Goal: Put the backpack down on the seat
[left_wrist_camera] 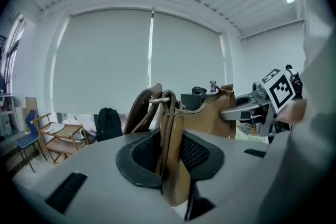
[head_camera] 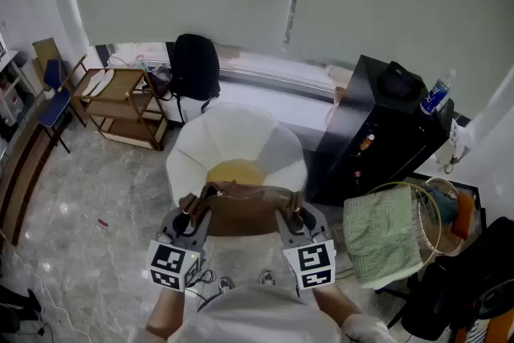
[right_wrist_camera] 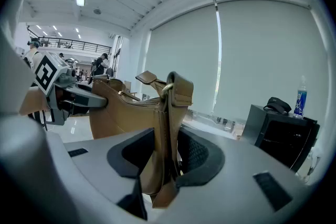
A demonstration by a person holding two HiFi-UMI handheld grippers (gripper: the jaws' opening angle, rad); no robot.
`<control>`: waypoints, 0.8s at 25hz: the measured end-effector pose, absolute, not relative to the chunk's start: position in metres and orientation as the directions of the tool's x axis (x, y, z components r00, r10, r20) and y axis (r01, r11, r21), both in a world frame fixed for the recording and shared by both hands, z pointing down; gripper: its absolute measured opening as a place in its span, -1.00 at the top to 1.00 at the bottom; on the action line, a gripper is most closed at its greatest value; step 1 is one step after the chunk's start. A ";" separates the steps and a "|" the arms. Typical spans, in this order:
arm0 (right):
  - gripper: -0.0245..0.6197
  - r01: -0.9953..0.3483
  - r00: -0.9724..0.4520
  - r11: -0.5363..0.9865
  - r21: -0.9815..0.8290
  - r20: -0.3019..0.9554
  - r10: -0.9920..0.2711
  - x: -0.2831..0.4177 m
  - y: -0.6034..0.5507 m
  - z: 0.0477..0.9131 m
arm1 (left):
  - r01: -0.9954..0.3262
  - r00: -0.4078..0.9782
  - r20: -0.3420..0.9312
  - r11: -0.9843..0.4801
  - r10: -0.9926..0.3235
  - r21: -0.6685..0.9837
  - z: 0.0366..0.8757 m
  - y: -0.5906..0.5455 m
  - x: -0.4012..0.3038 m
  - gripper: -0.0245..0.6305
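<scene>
With the left gripper (left_wrist_camera: 170,153) and right gripper (right_wrist_camera: 167,157) each clamped on a strap end of the brown backpack (head_camera: 245,209), held just short of the white chair (head_camera: 241,124), best carry it level over the chair's yellow seat (head_camera: 237,171) and lower both ends together.

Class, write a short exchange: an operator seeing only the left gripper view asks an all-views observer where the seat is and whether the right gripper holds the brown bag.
Operator: My left gripper clamps a brown strap. Where is the seat?
Observer: Head view: the white chair, with a yellow cushion, stands just beyond the brown bag.
Operator: Does the right gripper grip it?
Observer: Yes; the right gripper view shows the right gripper shut on the bag's other end.
</scene>
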State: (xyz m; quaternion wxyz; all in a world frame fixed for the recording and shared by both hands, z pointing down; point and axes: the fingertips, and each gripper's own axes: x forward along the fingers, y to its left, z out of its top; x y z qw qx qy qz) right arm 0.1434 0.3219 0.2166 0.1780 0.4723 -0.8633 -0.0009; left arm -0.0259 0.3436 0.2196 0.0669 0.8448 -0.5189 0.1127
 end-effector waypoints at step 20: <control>0.42 -0.778 -0.556 0.618 0.118 0.329 -0.763 0.168 0.299 0.232 | -0.925 0.367 0.286 -0.380 -0.885 0.013 0.233 0.332 -0.003 0.61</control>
